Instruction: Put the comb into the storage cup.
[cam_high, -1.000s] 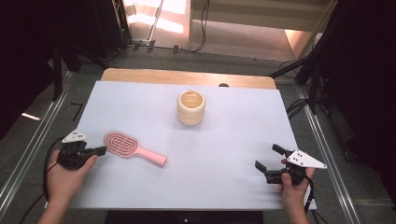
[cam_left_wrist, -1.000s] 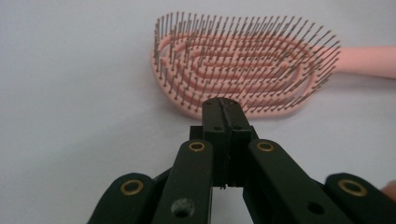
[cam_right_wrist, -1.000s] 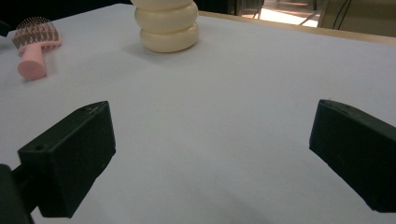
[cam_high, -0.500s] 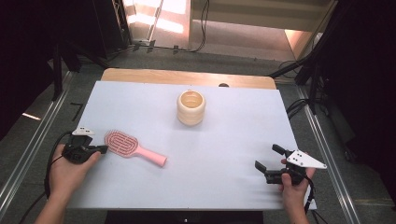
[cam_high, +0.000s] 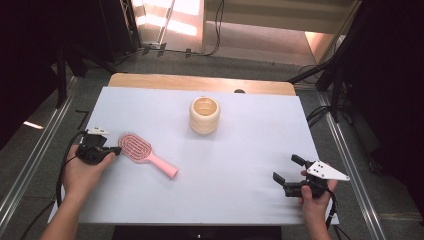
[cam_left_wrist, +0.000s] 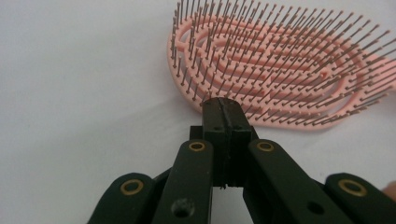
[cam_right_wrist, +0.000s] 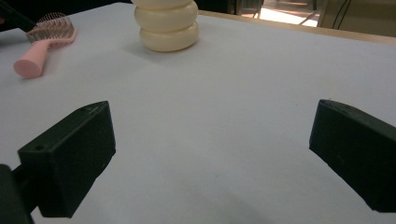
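High view: my left tongs (cam_high: 111, 150), jaws pressed together on nothing, sit just beside the pink hairbrush (cam_high: 146, 153) head; its long axis runs away from them toward my right tongs (cam_high: 289, 175), wide open, empty, well apart. My left gripper view shows the closed tips at the bristles (cam_left_wrist: 280, 70).
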